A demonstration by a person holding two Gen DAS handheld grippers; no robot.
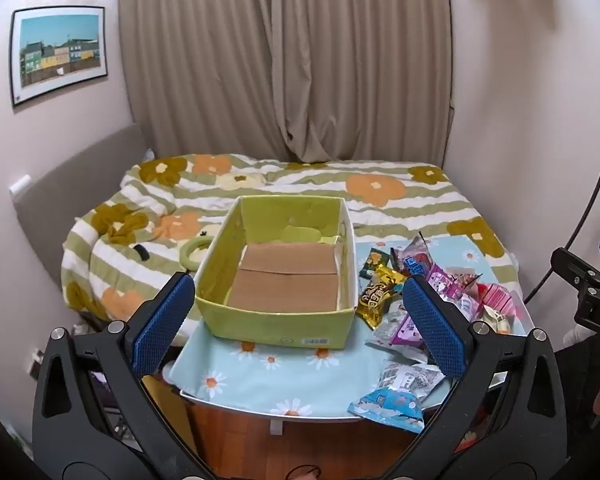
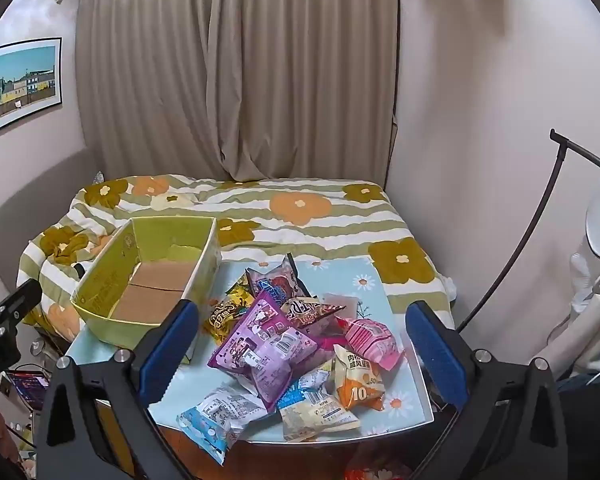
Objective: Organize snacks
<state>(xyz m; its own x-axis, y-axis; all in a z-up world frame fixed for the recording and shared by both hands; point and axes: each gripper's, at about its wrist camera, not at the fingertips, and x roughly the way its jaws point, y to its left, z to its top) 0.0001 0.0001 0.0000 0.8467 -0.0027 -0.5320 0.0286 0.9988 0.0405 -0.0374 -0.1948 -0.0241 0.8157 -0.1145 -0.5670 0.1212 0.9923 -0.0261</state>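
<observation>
Start of sorting: box empty, snack packets heaped beside it on table; left hand-held gripper and right hand-held gripper both wide, holding nothing; next, close on one packet.

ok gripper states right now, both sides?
Left gripper: open wide, holding nothing, aimed at the green box.
Right gripper: open wide, holding nothing, above the snack pile.
</observation>
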